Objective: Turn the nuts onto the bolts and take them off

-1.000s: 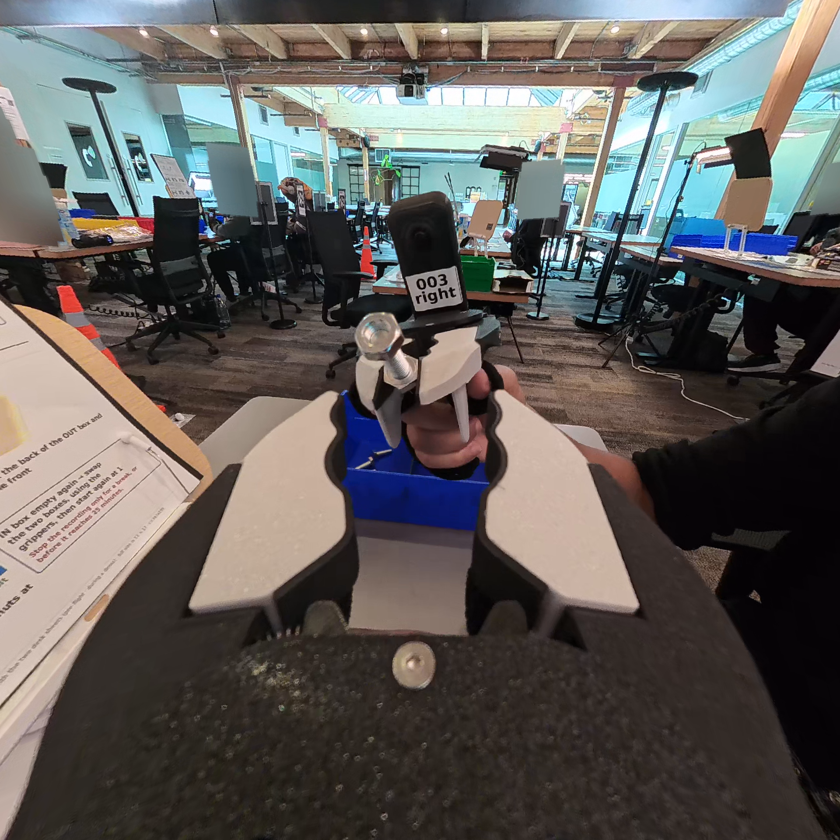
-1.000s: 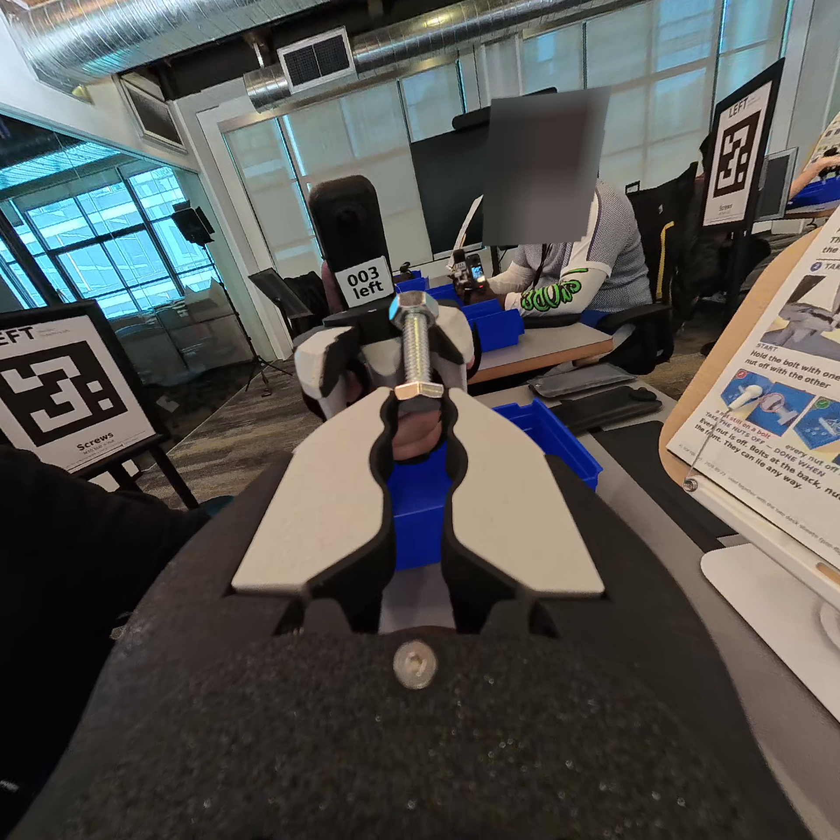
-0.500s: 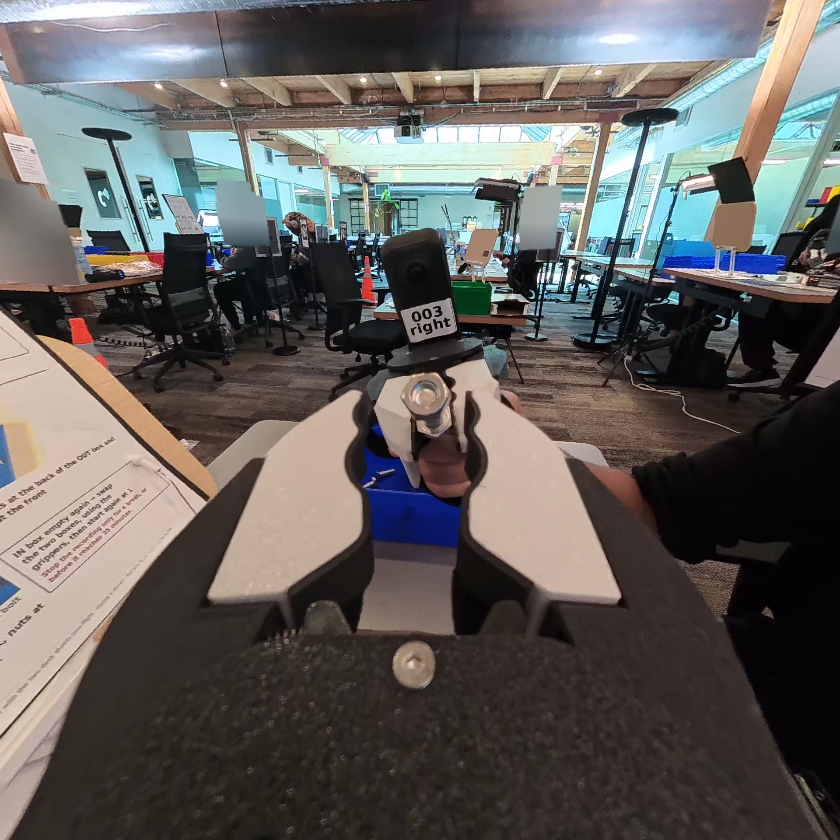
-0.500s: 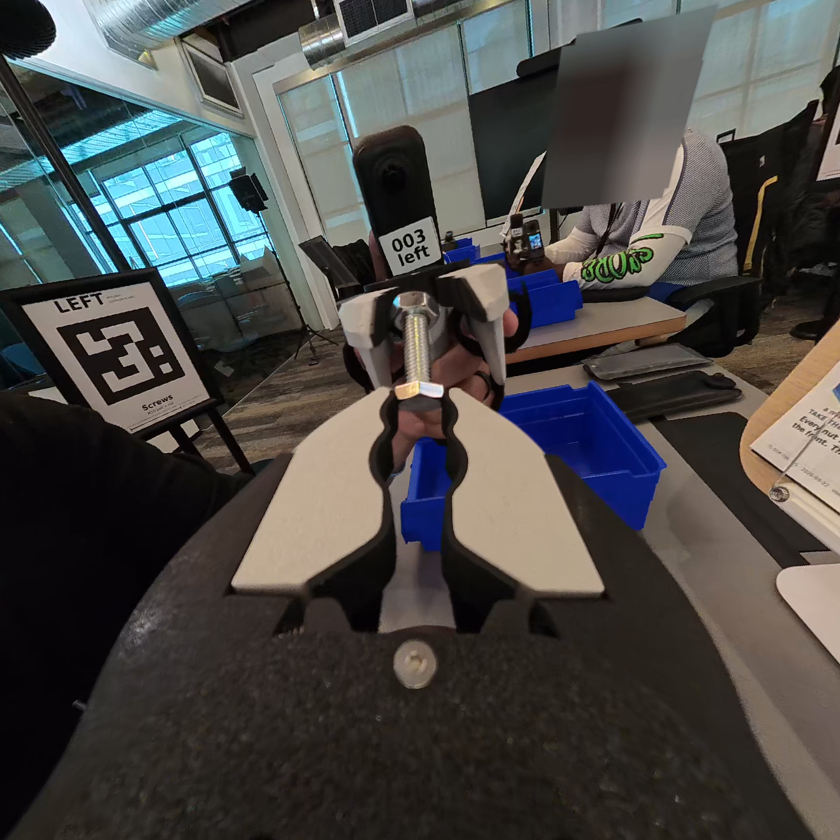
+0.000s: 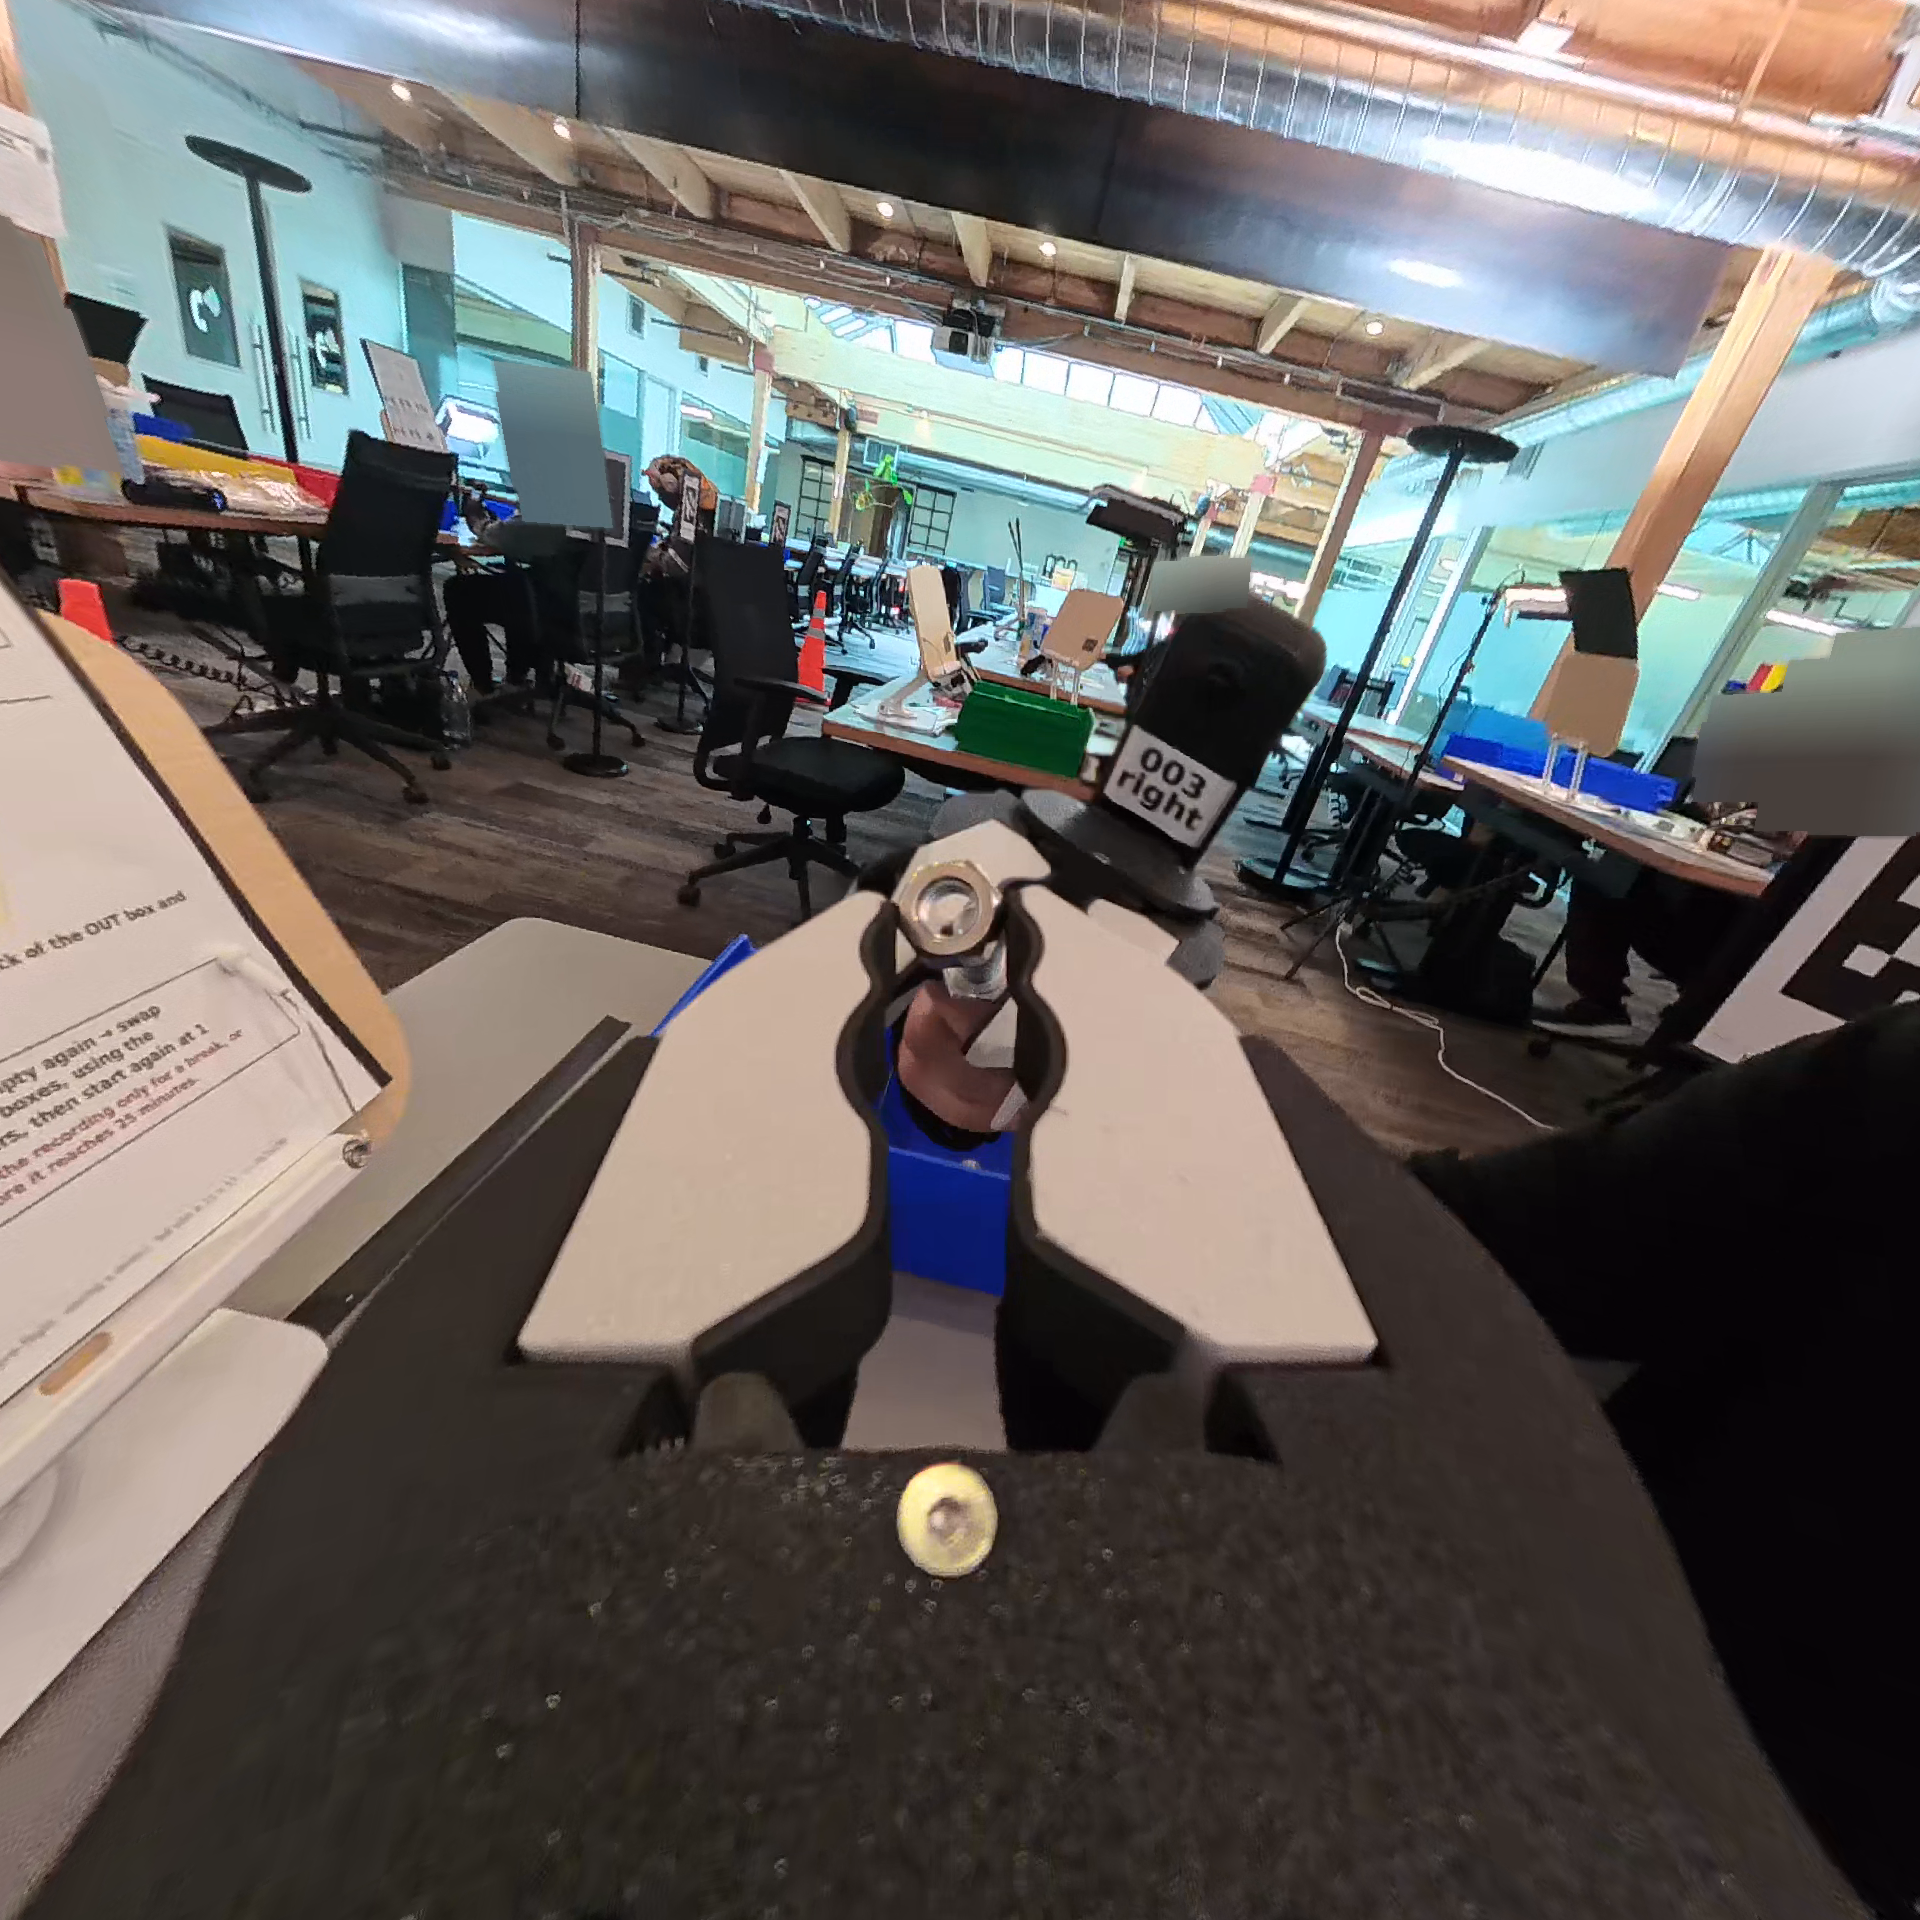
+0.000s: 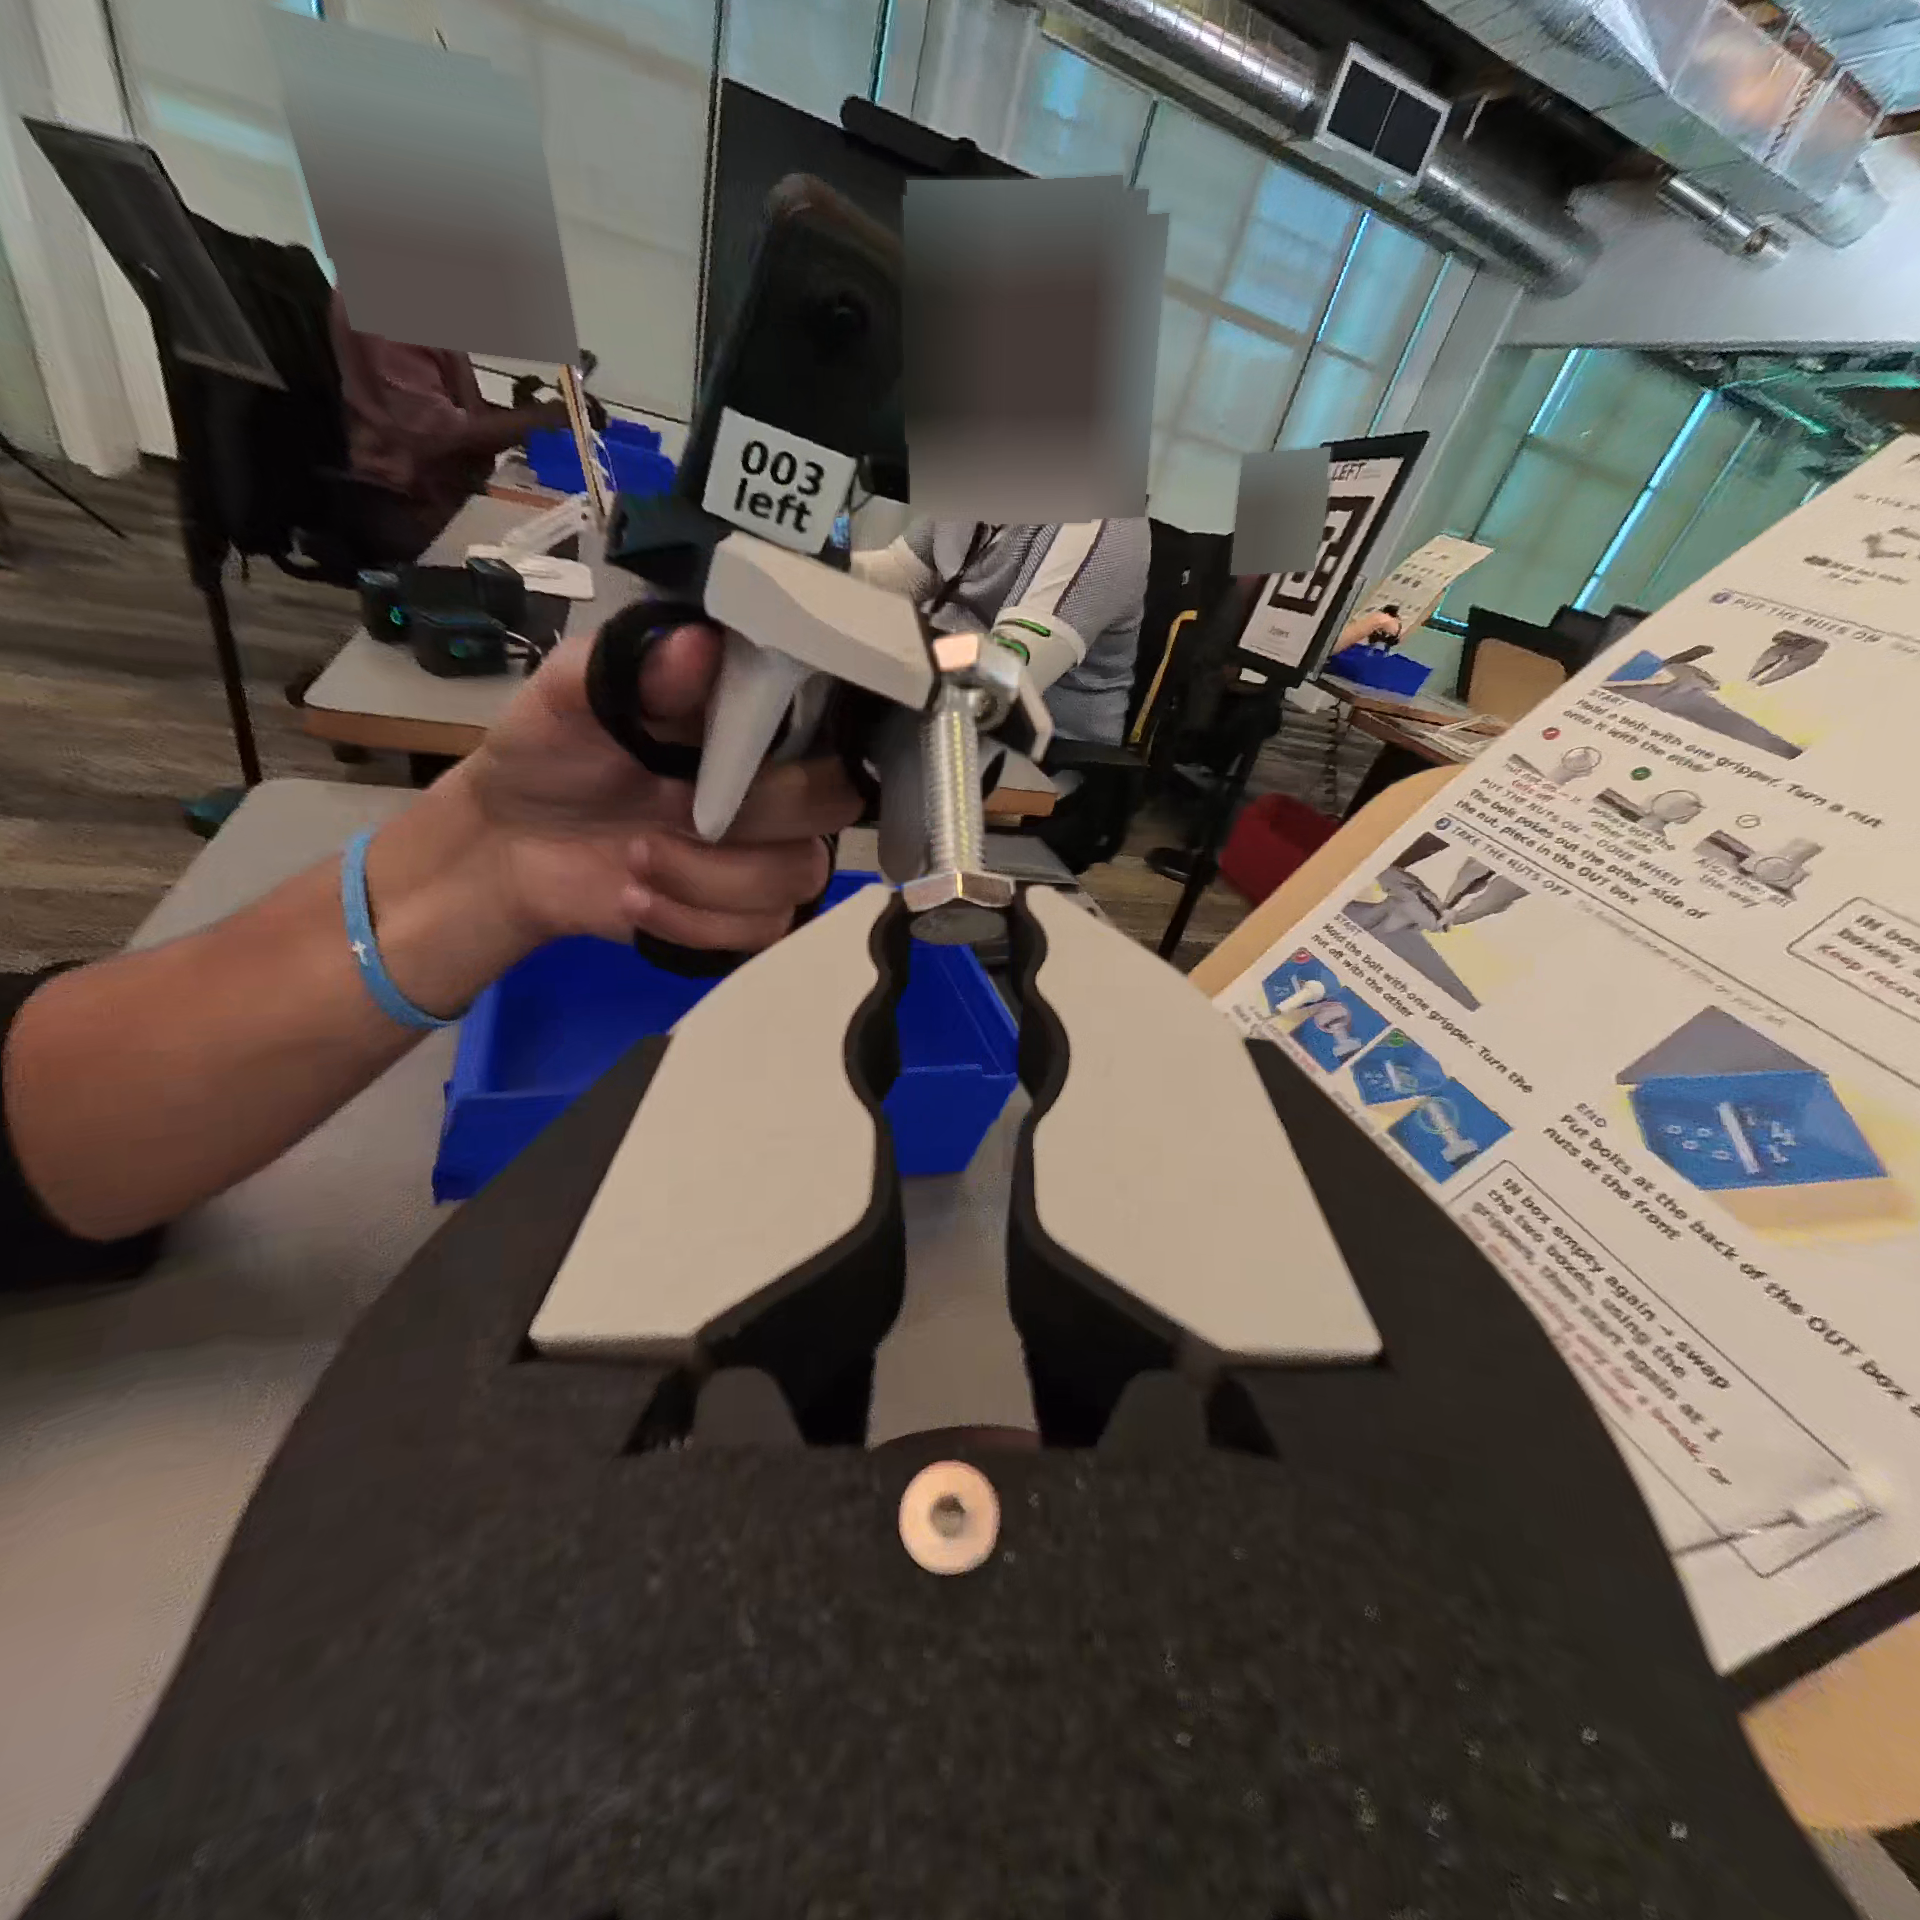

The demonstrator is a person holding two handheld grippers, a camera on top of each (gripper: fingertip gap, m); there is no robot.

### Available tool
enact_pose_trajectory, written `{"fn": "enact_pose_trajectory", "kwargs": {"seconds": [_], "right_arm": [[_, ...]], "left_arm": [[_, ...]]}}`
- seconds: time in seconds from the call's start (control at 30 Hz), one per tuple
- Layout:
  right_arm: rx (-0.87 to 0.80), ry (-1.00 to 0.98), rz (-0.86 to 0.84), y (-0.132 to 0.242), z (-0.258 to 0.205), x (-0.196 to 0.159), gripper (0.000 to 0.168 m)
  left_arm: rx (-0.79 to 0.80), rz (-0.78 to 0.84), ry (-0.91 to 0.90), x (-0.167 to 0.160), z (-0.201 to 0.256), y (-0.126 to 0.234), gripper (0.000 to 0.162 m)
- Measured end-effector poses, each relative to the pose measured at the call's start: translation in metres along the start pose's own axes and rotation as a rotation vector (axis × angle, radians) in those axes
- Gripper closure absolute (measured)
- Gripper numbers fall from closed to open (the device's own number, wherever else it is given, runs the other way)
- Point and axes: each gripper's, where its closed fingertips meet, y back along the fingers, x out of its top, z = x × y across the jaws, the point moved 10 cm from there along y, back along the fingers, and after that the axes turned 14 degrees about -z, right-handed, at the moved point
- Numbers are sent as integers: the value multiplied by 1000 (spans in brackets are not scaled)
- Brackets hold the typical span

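Here, left wrist view: left gripper (image 5: 951, 925) pinches the bolt (image 5: 971, 977) by its hex head, end-on to the camera, shank running away toward the right gripper.
Right wrist view: right gripper (image 6: 956, 914) is pressed onto the nut (image 6: 956, 891) at the shank's near end; bolt axis near upright.
Count: one bolt, one nut, one blue bin (image 6: 540, 1049) on the desk (image 6: 208, 1382).

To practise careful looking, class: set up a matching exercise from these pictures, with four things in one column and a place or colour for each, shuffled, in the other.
Things:
1. bolt
2. bin
3. wristband
4. instruction sheet

Place or colour:
A. propped on a tilted wooden board
B. gripped at both ends by the two pairs of jaws
C. light blue, round a wrist
D. dark blue, on the table below the bolt

Pairs: 1-B, 2-D, 3-C, 4-A
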Motion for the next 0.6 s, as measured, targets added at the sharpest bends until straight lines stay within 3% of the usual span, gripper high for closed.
{"fn": "enact_pose_trajectory", "kwargs": {"seconds": [0.17,0.27,0.33,0.4,0.47,0.6], "right_arm": [[-3,-12,-28,4,3,1,150],[2,-49,-70,10,8,3,150],[-7,-65,-150,14,10,4,151],[-17,-74,-259,17,12,3,150],[-36,-64,-344,20,12,1,150],[-24,-34,-440,27,8,0,150]], "left_arm": [[94,38,59,6,-2,21,144],[397,-88,85,5,-6,33,144],[668,-249,63,2,-7,40,143],[841,-437,47,-3,-5,41,143],[853,-543,51,-7,0,39,143],[783,-582,27,-6,13,30,143]]}}
